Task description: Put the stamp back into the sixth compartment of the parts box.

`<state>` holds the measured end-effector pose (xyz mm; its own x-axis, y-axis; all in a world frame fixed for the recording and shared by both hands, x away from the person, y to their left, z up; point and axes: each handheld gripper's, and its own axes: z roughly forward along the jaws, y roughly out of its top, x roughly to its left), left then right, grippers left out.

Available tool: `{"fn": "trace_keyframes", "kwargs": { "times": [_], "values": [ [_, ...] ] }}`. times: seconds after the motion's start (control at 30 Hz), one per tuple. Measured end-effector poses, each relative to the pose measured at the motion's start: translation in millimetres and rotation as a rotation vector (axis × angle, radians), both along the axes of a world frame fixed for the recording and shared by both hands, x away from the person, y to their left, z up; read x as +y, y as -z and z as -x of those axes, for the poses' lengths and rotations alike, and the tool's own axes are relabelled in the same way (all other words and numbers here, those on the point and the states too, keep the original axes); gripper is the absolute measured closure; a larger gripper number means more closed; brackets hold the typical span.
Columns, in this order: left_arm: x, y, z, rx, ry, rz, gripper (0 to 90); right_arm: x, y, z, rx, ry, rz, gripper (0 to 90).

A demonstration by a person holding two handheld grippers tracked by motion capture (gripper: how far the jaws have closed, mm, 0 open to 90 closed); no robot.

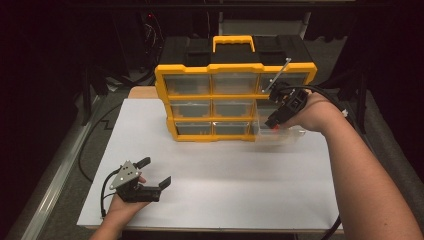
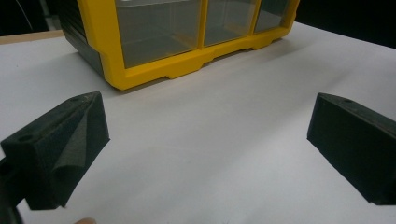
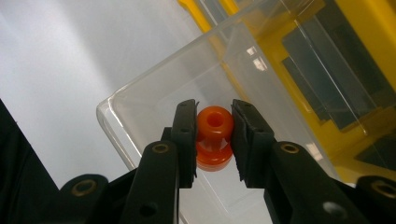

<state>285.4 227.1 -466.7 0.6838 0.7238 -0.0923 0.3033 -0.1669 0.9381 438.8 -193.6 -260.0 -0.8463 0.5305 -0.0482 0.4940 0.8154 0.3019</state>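
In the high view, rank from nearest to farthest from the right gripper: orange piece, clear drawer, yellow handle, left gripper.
1. orange piece, between the right gripper jaws.
2. clear drawer, just beneath.
3. yellow handle, atop the organizer.
4. left gripper, front left.

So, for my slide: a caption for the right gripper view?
Right gripper clamps an orange spool over a clear drawer.

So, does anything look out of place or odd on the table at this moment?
One clear drawer is pulled out of the yellow organizer and sits on the table at its lower right corner. The right gripper holds an orange spool-shaped piece above it. Nothing looks spilled or broken.
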Motion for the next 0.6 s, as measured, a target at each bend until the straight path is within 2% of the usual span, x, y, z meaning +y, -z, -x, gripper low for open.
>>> {"fn": "trace_keyframes", "kwargs": {
  "times": [0.17,0.27,0.33,0.37,0.43,0.53,0.6],
  "values": [
    [0.1,0.2,0.0,0.002,-0.001,-0.001,0.2,-1.5,-6.3,1.1,-0.002,0.011,0.001,72.4],
    [0.0,0.1,0.0,0.001,-0.001,0.001,0.2,-2.6,-12.7,1.0,-0.013,-0.001,-0.012,72.3],
    [-0.1,0.1,-0.2,0.0,0.0,0.0,0.2,-4.6,-15.3,0.6,-0.014,0.011,-0.019,71.7],
    [-0.1,0.2,-0.4,0.0,-0.001,-0.001,0.2,-6.1,-15.8,0.0,-0.014,0.022,-0.016,68.0],
    [0.2,0.1,-0.3,-0.001,-0.001,-0.001,0.3,-9.6,-17.4,-0.6,-0.004,0.055,-0.029,51.2],
    [0.8,0.3,-0.6,0.001,-0.003,-0.003,0.2,-14.1,-23.5,1.9,-0.012,0.038,-0.05,41.8],
    [0.3,0.8,-1.0,0.005,-0.005,-0.002,0.2,-16.8,-27.7,5.4,-0.017,0.051,-0.046,39.8]
  ]
}}
